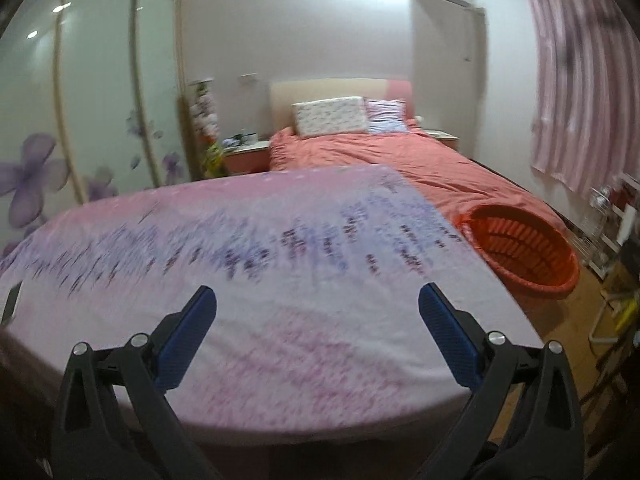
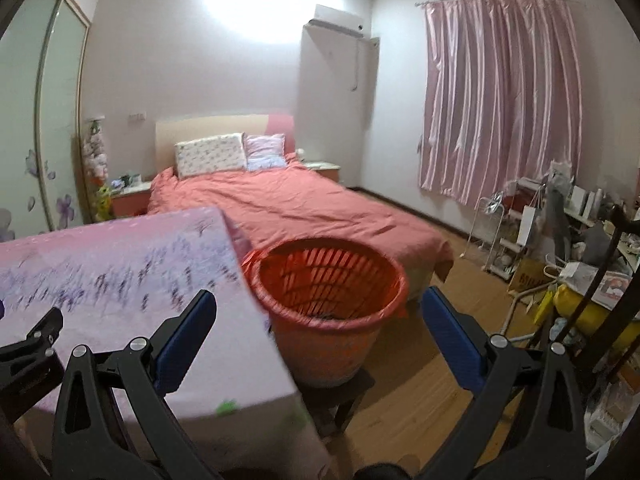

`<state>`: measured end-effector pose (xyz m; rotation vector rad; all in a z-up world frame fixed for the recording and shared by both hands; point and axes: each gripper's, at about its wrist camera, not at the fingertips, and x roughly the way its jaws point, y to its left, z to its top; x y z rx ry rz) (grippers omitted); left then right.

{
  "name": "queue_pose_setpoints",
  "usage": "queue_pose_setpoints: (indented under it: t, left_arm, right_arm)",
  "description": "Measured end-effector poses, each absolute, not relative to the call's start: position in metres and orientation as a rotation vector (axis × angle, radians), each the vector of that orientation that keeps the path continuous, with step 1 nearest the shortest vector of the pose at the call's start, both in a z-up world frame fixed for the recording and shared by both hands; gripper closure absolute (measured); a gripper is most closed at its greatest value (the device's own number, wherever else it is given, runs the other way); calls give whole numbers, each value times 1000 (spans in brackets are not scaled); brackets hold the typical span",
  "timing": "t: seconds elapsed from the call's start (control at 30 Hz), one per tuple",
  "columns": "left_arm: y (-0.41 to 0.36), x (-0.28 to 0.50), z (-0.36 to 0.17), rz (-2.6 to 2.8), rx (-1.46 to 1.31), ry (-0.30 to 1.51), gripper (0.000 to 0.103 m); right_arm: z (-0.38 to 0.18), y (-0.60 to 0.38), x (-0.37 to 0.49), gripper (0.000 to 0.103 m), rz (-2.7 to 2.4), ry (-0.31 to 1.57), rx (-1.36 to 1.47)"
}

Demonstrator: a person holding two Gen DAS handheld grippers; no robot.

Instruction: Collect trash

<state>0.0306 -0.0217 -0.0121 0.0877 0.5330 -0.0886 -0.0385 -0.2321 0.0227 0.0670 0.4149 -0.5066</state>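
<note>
My left gripper (image 1: 317, 292) hangs open over a table covered by a pink and lavender cloth (image 1: 256, 248), with nothing between its blue pads. An orange slatted basket (image 1: 524, 252) stands just past the table's right edge. In the right wrist view the basket (image 2: 328, 300) sits on a dark stool (image 2: 340, 392), and something dark lies at its bottom. My right gripper (image 2: 318, 295) is open in front of the basket and holds nothing. No loose trash shows on the cloth. A small dark flat object (image 1: 11, 300) lies at the table's far left edge.
A bed with a coral cover (image 2: 288, 208) fills the room behind the table. A glass-door wardrobe (image 1: 80, 100) lines the left wall and a pink curtain (image 2: 500, 92) hangs on the right. Cluttered racks and bags (image 2: 560, 248) crowd the right side above the wooden floor (image 2: 420, 392).
</note>
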Motion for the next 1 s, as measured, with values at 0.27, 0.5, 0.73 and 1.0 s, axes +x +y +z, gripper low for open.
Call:
queue_pose_setpoints:
  t: [0.27, 0.5, 0.73, 1.0]
  left_arm:
    - [0, 10, -9, -30, 50, 525, 4]
    - [3, 3, -7, -23, 44, 538, 4]
    - [-2, 0, -3, -3, 68, 528, 4]
    - [-4, 1, 2, 16, 69, 516, 4]
  right_arm:
    - [14, -230, -43, 2, -542, 530, 186]
    - [11, -220, -45, 2, -564, 571, 219]
    - [12, -208, -46, 2, -593, 548, 174]
    - [14, -207, -46, 2, -587, 545, 172]
